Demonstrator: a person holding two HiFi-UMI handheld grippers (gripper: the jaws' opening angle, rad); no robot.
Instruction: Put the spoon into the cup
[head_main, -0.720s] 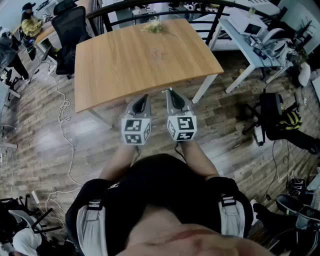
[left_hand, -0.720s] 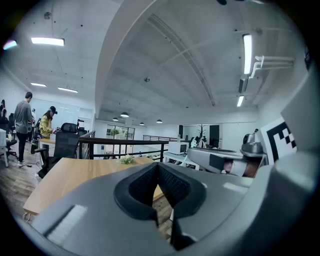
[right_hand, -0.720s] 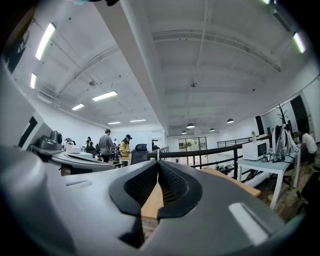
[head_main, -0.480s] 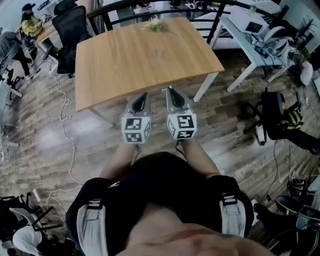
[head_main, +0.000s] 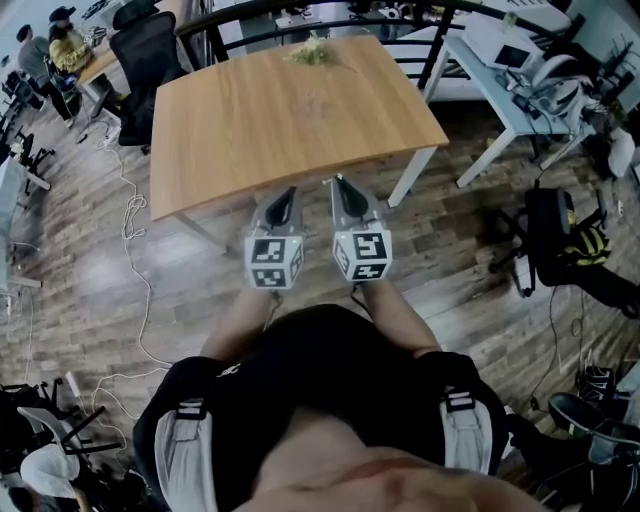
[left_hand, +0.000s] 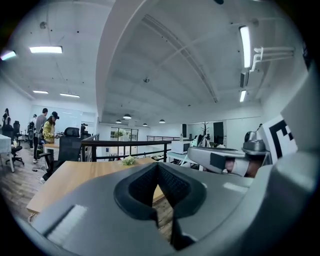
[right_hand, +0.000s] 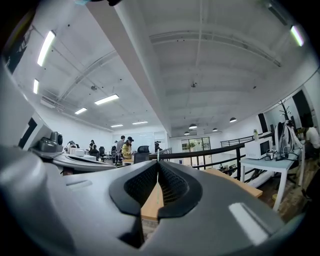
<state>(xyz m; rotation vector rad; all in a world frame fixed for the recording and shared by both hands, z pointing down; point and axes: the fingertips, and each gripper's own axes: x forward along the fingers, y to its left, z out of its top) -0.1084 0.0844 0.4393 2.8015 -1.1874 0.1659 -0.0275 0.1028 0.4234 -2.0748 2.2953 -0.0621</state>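
1. Hardly anything moved vs. the prev. frames. L gripper (head_main: 288, 192) and R gripper (head_main: 340, 182) kept the same spot side by side in front of the person, just short of the table (head_main: 260, 120) near edge. Only the bystanders (head_main: 68, 42) at the far-left desks shifted, and the head cam framing drifted a touch.
2. Jaws: L pads met at the tips w/ nothing between them (L gripper view). R pads were likewise pressed together and empty (R gripper view).
3. Meaning for the task: judged not yet under way, w/ no reach begun and nothing picked up.
4. Spoon and cup: neither could be made out in any view. Tabletop looked nearly bare apart from a small green sprig (head_main: 312, 52) at the far edge.
5. Spoon heading and long axis: could not tell, since it was not seen. Approach angle was left open until it showed up.
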